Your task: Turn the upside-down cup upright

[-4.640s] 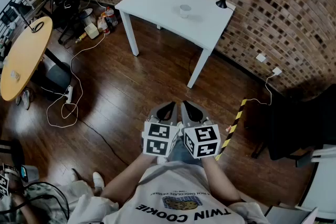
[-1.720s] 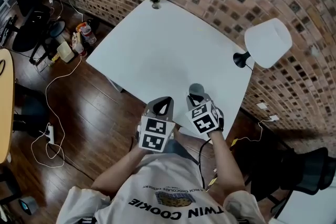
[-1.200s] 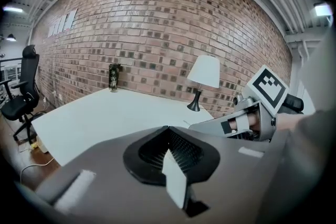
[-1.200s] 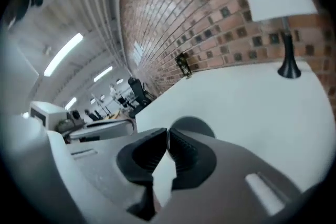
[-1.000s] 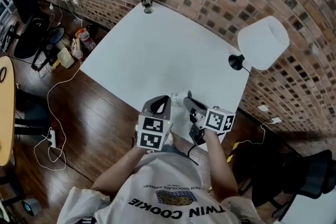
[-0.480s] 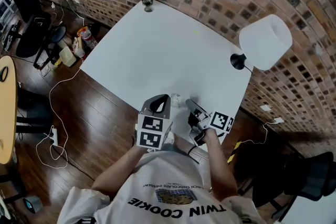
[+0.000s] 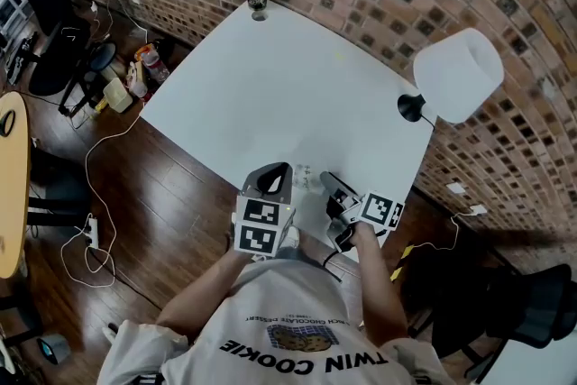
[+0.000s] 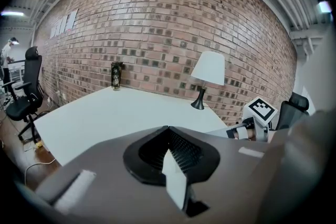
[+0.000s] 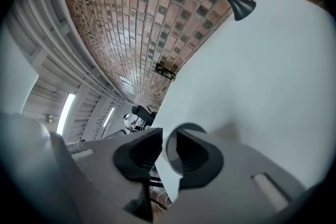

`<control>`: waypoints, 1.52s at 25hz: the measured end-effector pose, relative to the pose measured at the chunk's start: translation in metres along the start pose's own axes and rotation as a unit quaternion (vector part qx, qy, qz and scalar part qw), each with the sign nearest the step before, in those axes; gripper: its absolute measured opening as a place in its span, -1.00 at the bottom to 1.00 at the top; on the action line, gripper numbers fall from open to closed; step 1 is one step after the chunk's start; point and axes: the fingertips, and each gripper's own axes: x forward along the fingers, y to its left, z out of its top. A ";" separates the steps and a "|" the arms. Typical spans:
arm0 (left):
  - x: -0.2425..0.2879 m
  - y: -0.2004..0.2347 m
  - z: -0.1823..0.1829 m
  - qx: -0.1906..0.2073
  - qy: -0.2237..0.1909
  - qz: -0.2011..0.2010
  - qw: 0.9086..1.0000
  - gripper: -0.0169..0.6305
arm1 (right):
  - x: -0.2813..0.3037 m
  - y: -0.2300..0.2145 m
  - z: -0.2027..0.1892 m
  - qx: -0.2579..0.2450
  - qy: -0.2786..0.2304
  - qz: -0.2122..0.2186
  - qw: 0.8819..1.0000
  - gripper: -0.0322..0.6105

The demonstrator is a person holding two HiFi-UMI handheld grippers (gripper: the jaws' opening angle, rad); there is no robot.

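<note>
The right gripper (image 9: pixel 168 136) is opening its jaws around the wall of the small translucent plastic cup (image 9: pixel 169 176), which sits near the white table's (image 7: pixel 270 86) front edge. It should withdraw straight, without snagging the rim. The left gripper (image 8: pixel 169 131) stays out of it, jaws pressed together.

At the bottom centre of the head view, the shirt (image 7: pixel 302 340) bears "TWIN COOKIE" in large dark capitals, upside down to the camera; the small line above its cookie picture is too fine to read. The left cube (image 7: pixel 261 226) and the right cube (image 7: pixel 382 210) carry black-and-white square code markers, without letters
</note>
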 end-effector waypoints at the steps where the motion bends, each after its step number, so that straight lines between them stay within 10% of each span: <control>1: 0.000 0.000 -0.001 0.000 0.000 0.000 1.000 -0.93 | 0.000 0.000 0.000 -0.004 0.001 0.000 1.000 -0.68; 6: -0.002 0.001 -0.003 -0.001 0.002 -0.003 1.000 -0.94 | -0.008 0.001 0.004 -0.042 -0.001 -0.024 0.999 -0.68; 9: -0.002 0.004 -0.003 -0.004 0.001 -0.001 1.000 -0.93 | -0.011 0.008 0.003 -0.203 0.052 -0.079 0.975 -0.48; 13: -0.004 0.012 -0.004 -0.013 -0.003 0.009 1.000 -0.93 | 0.004 0.026 -0.018 -0.482 0.191 -0.134 0.845 -0.25; 18: -0.011 0.022 -0.004 -0.025 -0.011 0.021 0.999 -0.93 | 0.032 0.041 -0.039 -0.647 0.307 -0.141 0.684 -0.18; 26: -0.029 0.044 -0.009 -0.049 -0.021 0.045 0.998 -0.93 | 0.067 0.025 -0.067 -0.695 0.432 -0.136 0.558 -0.03; 33: -0.041 0.061 -0.014 -0.060 -0.025 0.065 0.996 -0.93 | 0.073 0.006 -0.077 -0.696 0.488 -0.150 0.504 -0.02; 38: -0.043 0.062 -0.016 -0.060 -0.024 0.066 0.996 -0.93 | 0.069 0.012 -0.077 -0.692 0.481 -0.140 0.520 -0.09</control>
